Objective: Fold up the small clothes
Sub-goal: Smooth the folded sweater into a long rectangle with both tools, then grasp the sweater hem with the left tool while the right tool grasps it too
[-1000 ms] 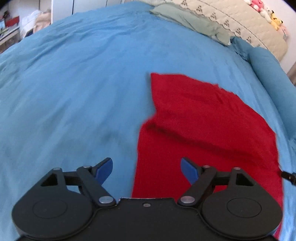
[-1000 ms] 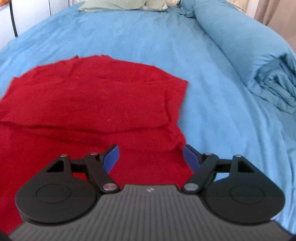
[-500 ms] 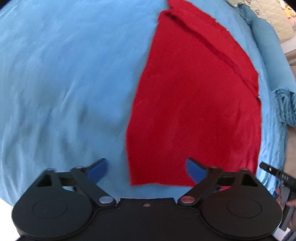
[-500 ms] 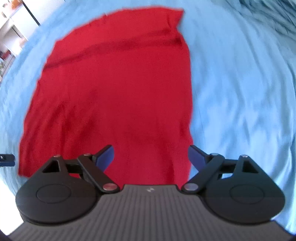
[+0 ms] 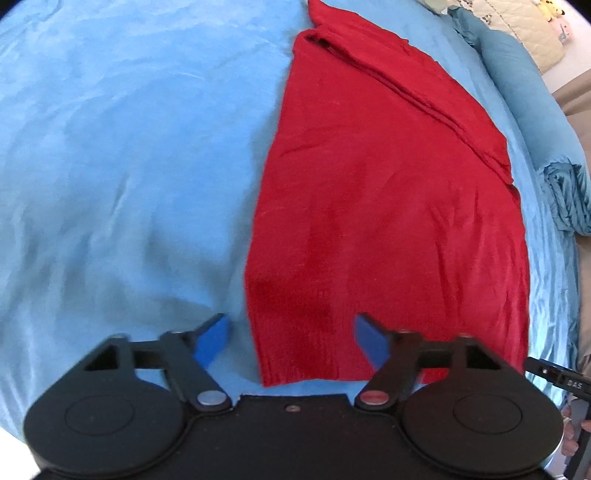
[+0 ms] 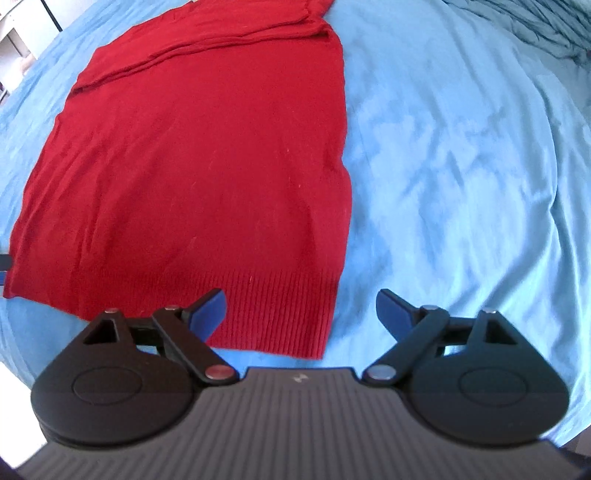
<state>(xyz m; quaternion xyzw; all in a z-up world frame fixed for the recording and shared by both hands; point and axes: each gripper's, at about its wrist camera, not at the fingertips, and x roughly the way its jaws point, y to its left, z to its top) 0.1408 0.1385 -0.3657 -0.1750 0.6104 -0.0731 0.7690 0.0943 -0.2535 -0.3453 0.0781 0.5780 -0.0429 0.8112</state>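
A red knit garment [image 5: 384, 206] lies flat on the blue bedspread [image 5: 129, 166], with its far part folded over along a crease. Its ribbed hem is nearest me. My left gripper [image 5: 290, 338] is open and empty, just above the hem's left corner. In the right wrist view the garment [image 6: 199, 155] fills the left half. My right gripper [image 6: 301, 314] is open and empty, straddling the hem's right corner. The right gripper's body shows at the left wrist view's lower right edge [image 5: 554, 380].
A rolled blue duvet [image 5: 535, 110] lies along the right side of the bed. A cream quilted pillow [image 5: 517, 29] sits at the head. The bedspread's near edge [image 6: 22, 354] drops off just below both grippers.
Both grippers pulled back from the garment's middle to its near hem and tilted down toward it. Both stayed open. The garment has not moved.
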